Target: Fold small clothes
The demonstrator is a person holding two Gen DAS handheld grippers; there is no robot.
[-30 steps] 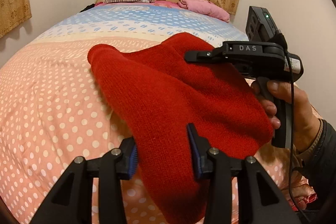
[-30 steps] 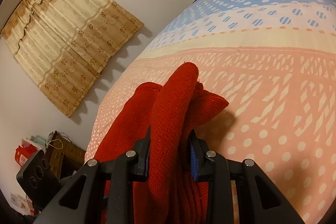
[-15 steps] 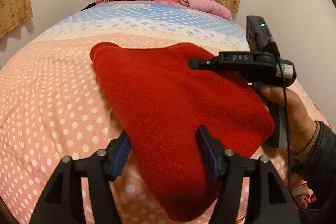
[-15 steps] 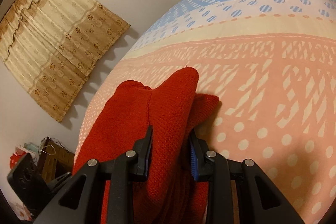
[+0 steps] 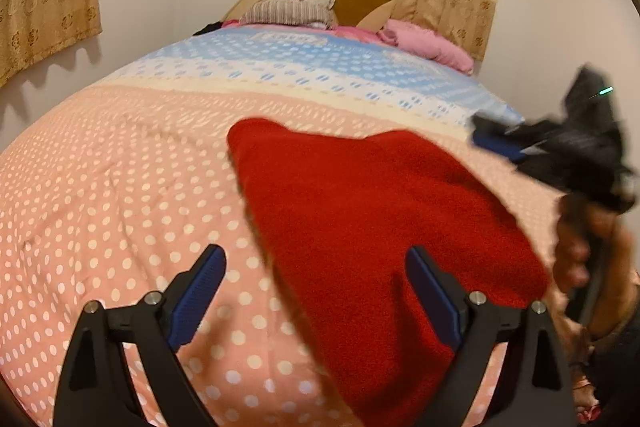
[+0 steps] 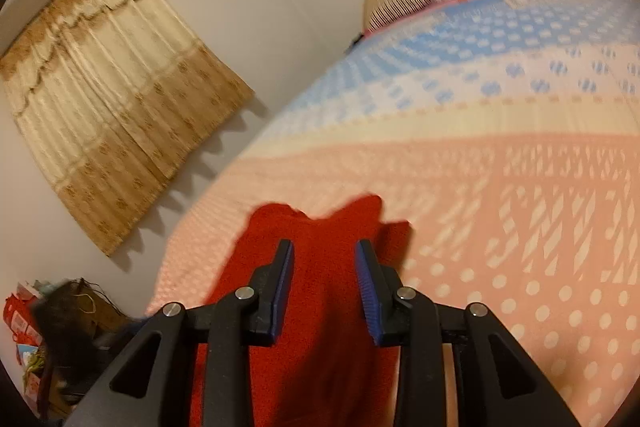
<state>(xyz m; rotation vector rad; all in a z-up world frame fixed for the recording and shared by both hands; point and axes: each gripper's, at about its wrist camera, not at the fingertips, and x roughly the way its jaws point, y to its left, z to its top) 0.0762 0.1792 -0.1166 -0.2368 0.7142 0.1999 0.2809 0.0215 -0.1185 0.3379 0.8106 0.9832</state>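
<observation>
Red knit garment (image 5: 384, 227) flat on dotted bedspread (image 5: 120, 207), left gripper (image 5: 316, 291) spreading wide, right gripper (image 6: 325, 287) opening, neither pinching it

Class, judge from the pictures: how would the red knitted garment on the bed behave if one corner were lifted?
The red garment would probably hang limp, since it lies draped flat over the bedspread. Its fuzzy knit likely grips rather than slips. It looks light and unbreakable.

The right gripper (image 6: 325, 269), jaws opening, hovers over the red knit garment (image 6: 320, 327) on the dotted bedspread (image 6: 520, 227).
</observation>
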